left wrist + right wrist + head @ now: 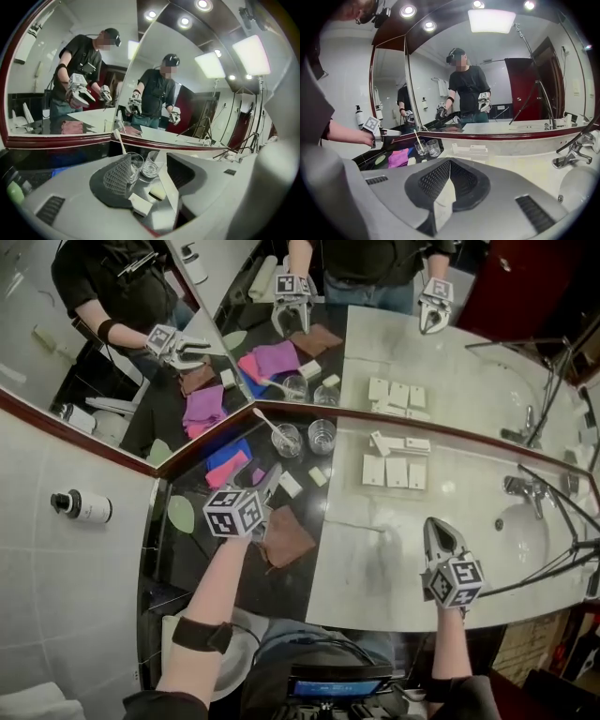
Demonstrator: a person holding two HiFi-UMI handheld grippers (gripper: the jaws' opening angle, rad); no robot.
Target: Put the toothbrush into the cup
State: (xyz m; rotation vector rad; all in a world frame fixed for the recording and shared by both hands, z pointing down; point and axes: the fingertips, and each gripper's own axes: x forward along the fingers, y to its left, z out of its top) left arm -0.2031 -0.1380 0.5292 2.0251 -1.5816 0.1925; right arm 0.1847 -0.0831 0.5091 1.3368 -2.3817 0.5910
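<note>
Left fingers [117,176] mesh-padded, apart; white toothbrush [120,143] in clear cup [136,164].

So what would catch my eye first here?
The big corner mirror behind the counter, which doubles the person and both grippers. Next, the toothbrush standing in a glass cup at the mirror's foot, with a second cup beside it. The left gripper hangs just before them with its jaws open, while the right gripper, jaws shut, is over the pale counter by the sink.
</note>
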